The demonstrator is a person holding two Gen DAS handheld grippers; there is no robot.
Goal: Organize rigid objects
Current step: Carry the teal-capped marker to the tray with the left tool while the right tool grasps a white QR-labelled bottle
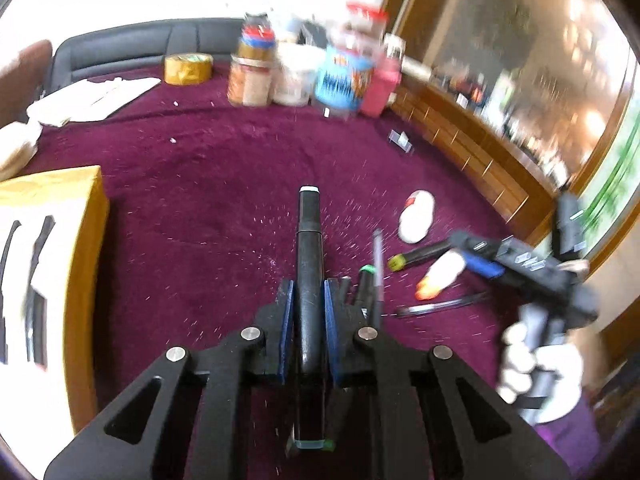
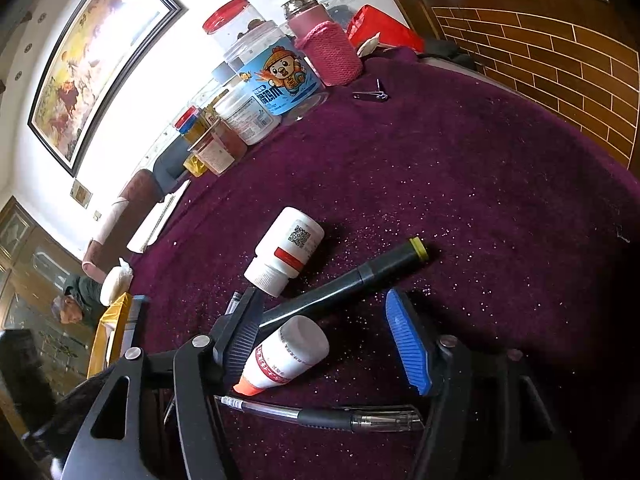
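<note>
My left gripper [image 1: 309, 296] is shut on a black marker [image 1: 309, 248] and holds it lengthwise above the purple tablecloth [image 1: 208, 200]. My right gripper [image 2: 324, 312] is open, low over a white tube with an orange cap [image 2: 288, 356], which lies between its fingers. A black marker with a yellow end [image 2: 360, 276], a white pill bottle [image 2: 286, 252] and a clear pen [image 2: 328, 416] lie around it. In the left wrist view the right gripper [image 1: 472, 254] shows at right, with the tube [image 1: 440, 276], yellow-ended marker [image 1: 416, 256], pill bottle [image 1: 417, 217] and a green-ended marker [image 1: 365, 284].
A yellow box [image 1: 80, 248] stands at the left. Jars and bottles [image 2: 264, 80] crowd the table's far side, with a pink-sleeved flask [image 2: 324, 44] and a nail clipper [image 2: 372, 94]. A wooden cabinet [image 1: 472, 148] runs along the right. Folded white cloth [image 1: 92, 98] lies far left.
</note>
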